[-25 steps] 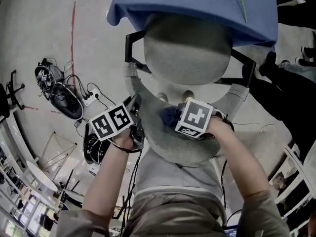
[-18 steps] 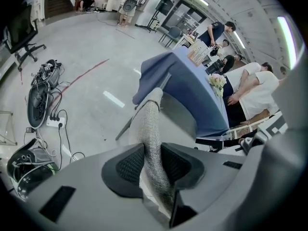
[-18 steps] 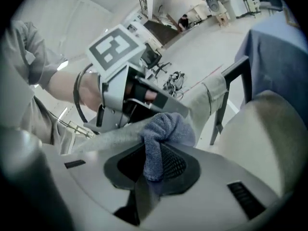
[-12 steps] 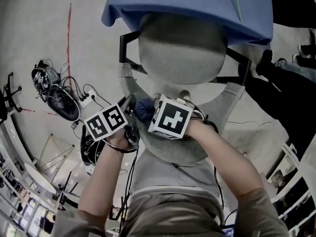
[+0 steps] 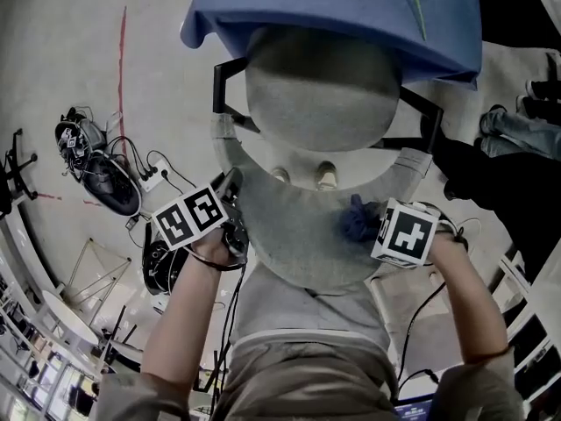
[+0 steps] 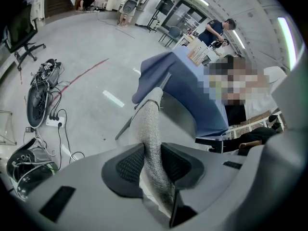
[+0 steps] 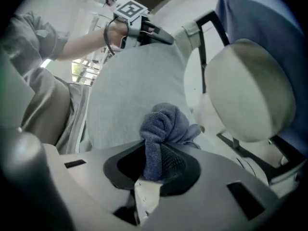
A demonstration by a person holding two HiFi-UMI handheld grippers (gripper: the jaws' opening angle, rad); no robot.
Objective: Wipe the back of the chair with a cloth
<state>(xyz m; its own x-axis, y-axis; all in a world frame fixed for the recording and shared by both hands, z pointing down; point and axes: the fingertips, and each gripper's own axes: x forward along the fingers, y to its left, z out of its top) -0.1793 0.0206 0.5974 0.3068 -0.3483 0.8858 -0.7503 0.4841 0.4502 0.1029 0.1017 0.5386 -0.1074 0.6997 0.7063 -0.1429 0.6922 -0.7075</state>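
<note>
Entry, head view first. The cloth [image 5: 355, 220] was dark blue terry, bunched into a tight, knot-like wad. It sat right of centre in the frame, against the right part of the chair back [image 5: 294, 239]. The back itself was pale grey woven fabric, a broad curved panel with a rounded lower edge.

The right tongs [image 5: 366, 224] were closed on the cloth. In the right gripper view I saw one thick fold of it running down between the two dark pads. The rest bulged out above them, with a looser flap to the right. The wad lay against the grey fabric there.

The left tongs [image 5: 234, 184] were at the left edge of the chair back, left of centre in the head view. In the left gripper view both pads pressed on the thin grey edge of the back, so I logged them as clamped on it. The edge rose up the middle of that frame between the pads.

The round grey seat [image 5: 320, 90] filled the upper centre of the head view, partly under a blue table cover [image 5: 333, 7] along the top. Tangled cables [image 5: 96, 160] lay on the floor [image 5: 70, 51] at the left.
</note>
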